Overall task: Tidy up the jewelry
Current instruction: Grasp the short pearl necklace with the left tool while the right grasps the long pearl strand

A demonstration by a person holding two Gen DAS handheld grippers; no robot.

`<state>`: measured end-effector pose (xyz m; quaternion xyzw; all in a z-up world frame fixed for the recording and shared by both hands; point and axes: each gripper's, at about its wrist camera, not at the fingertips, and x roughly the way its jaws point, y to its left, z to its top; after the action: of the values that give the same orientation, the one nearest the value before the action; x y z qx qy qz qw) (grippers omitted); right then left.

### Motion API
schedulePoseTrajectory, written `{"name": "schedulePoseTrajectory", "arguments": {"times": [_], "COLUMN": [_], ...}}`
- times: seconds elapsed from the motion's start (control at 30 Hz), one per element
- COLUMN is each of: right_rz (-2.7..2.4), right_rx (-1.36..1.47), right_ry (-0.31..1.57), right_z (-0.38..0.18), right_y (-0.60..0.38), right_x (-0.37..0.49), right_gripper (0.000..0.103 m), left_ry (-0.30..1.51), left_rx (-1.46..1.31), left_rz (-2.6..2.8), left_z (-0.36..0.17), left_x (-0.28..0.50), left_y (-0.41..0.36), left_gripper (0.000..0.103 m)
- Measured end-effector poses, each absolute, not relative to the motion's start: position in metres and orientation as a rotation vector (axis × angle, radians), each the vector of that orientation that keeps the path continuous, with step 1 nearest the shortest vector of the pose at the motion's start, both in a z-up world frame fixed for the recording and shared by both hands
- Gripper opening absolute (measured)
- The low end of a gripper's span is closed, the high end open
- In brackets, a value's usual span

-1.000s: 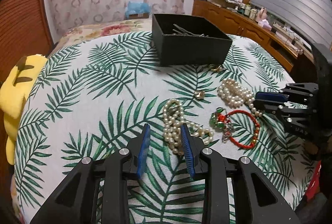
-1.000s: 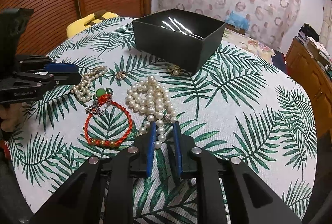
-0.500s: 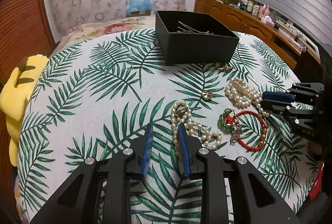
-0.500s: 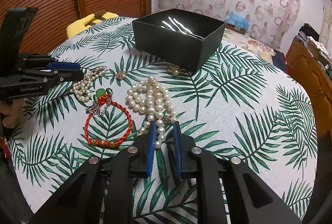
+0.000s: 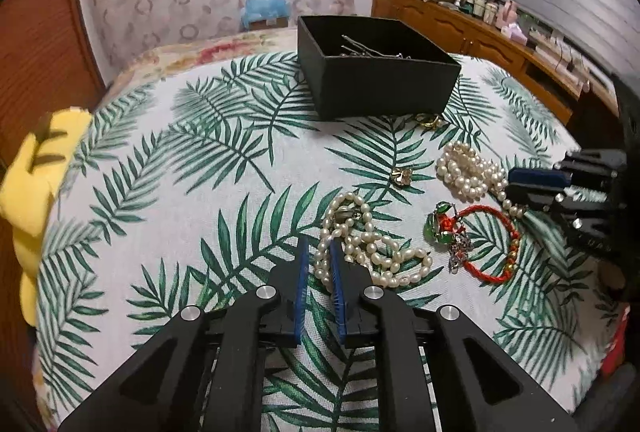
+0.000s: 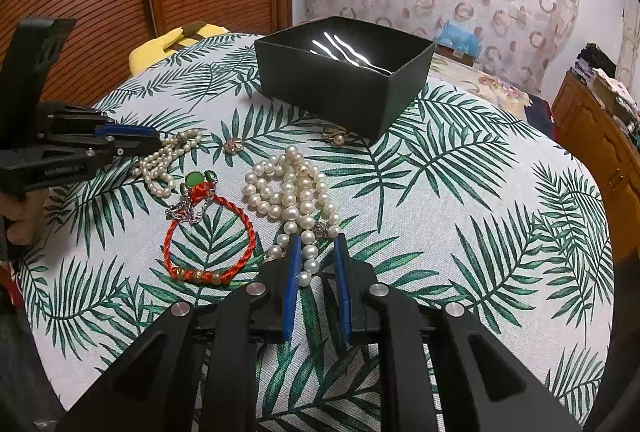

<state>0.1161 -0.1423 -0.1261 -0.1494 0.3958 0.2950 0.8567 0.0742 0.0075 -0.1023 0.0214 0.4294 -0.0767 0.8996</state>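
On the palm-leaf tablecloth (image 5: 180, 159) lie a small-pearl necklace (image 5: 372, 248) (image 6: 164, 163), a large-pearl necklace (image 5: 464, 171) (image 6: 288, 187) and a red cord bracelet (image 5: 500, 244) (image 6: 248, 228) with a green charm (image 5: 438, 228). My left gripper (image 5: 319, 240) (image 6: 154, 141) is closing, and its pads pinch the near left strand of the small pearls. My right gripper (image 6: 318, 236) (image 5: 510, 185) stands narrowly open astride the tail of the large pearls, which lies against its left pad. Behind them stands a black box (image 5: 384, 87) (image 6: 332, 91) holding hairpins (image 6: 352, 51).
A small gold earring (image 5: 402, 175) (image 6: 233, 145) and a pearl ring (image 5: 428, 119) (image 6: 336, 135) lie in front of the box. A yellow plush (image 5: 32, 183) sits at the table's left edge. A wooden dresser (image 5: 480, 27) runs along the right wall.
The left gripper's jaws have narrowed from well apart to tight around the small-pearl strand. The right gripper and the jewelry have not moved.
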Motion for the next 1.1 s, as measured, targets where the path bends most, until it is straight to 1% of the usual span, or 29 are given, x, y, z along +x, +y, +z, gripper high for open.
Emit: {"name": "schedulePoseTrajectory", "arguments": {"times": [0.07, 0.17, 0.73, 1.1], "right_rz": [0.621, 0.620, 0.627, 0.634], "right_rx": [-0.310, -0.314, -0.303, -0.294], "right_ry": [0.833, 0.832, 0.836, 0.842], "right_z": [-0.126, -0.126, -0.126, -0.126], "right_y": [-0.143, -0.143, -0.145, -0.145], "right_x": [0.116, 0.116, 0.117, 0.119], "right_gripper": [0.017, 0.017, 0.018, 0.019], "left_ry": [0.887, 0.890, 0.651, 0.569], "left_rx": [0.060, 0.050, -0.008, 0.029], "left_rz": [-0.152, -0.161, -0.216, -0.226], "left_z": [-0.102, -0.101, -0.020, 0.019], "left_x": [0.074, 0.072, 0.030, 0.029], "left_y": [0.005, 0.006, 0.002, -0.001], "left_gripper": [0.010, 0.004, 0.004, 0.004]}}
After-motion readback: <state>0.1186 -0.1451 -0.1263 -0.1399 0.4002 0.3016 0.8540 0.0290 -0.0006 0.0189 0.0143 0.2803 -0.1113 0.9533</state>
